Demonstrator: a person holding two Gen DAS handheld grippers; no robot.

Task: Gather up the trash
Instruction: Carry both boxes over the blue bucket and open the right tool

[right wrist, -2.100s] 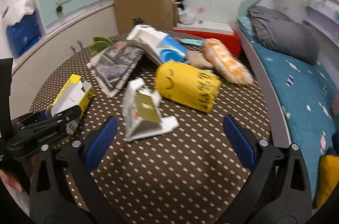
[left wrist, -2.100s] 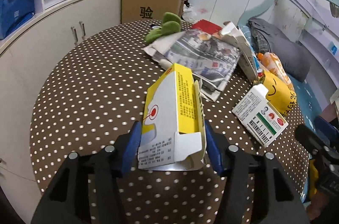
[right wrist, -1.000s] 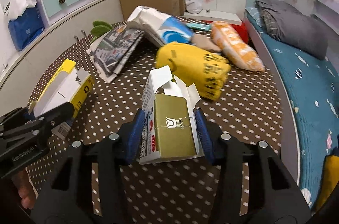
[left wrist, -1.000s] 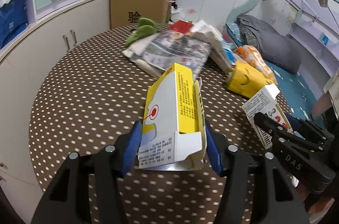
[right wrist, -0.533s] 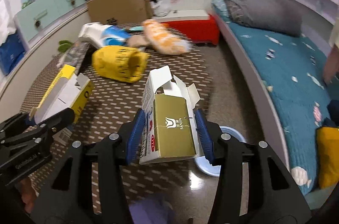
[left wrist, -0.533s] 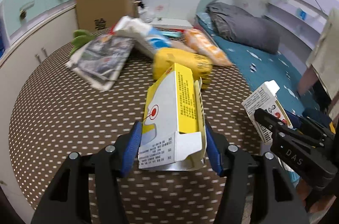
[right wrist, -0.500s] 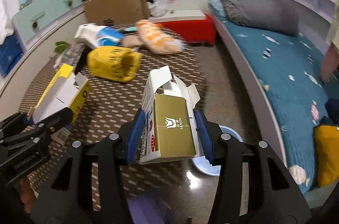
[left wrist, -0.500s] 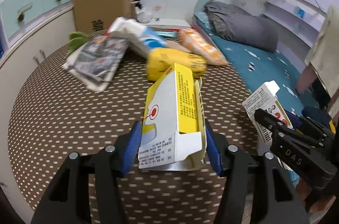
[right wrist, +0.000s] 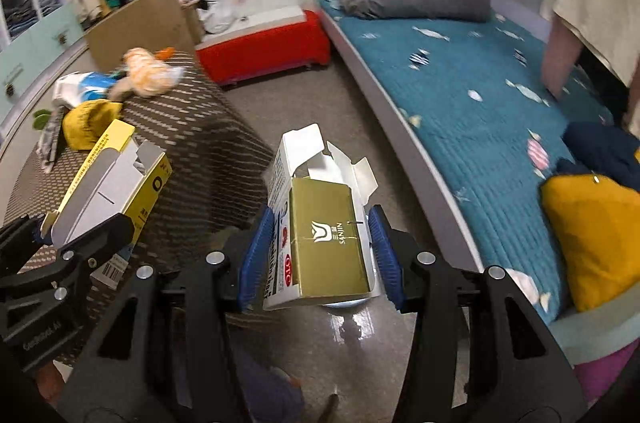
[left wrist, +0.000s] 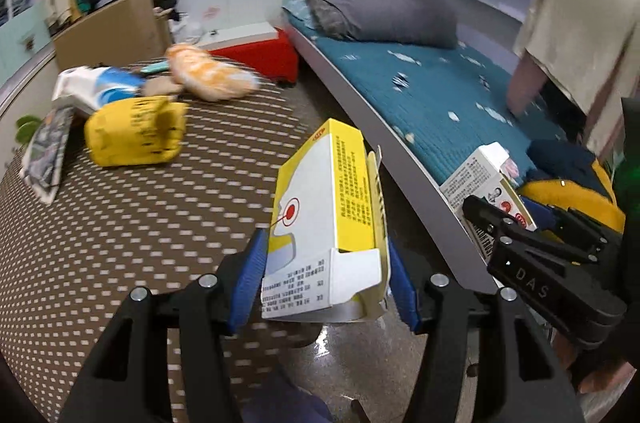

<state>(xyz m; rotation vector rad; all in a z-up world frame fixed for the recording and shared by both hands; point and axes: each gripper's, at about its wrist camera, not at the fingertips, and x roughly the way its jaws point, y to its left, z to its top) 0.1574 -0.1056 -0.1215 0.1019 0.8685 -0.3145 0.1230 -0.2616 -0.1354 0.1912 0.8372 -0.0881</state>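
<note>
A: Left claw [left wrist: 326, 287] clamped on the yellow-and-white carton [left wrist: 328, 219], carried off the edge of the dotted tabletop [left wrist: 120, 223], above the glossy floor [right wrist: 360, 351].

B: Right claw [right wrist: 320, 263]?

A: Clamped on the gold-and-white box [right wrist: 324, 235], top flaps torn open, also above the floor, beside the bed [right wrist: 480, 95].

B: Left behind?

A: Yellow bag [left wrist: 136, 131], orange packet [left wrist: 204, 79], magazine [left wrist: 44, 151] (blurred) lie on the tabletop.

Yellow carton [left wrist: 332, 207] and gold carton [right wrist: 326, 243]: printed cardboard, slight sheen. Gripper pads [left wrist: 246, 275]: ribbed blue rubber. Tablecloth [left wrist: 120, 223]: matt dotted fabric. Floor [right wrist: 360, 355]: glossy, reflective. Mattress cover [right wrist: 480, 95]: quilted cloth.
</note>
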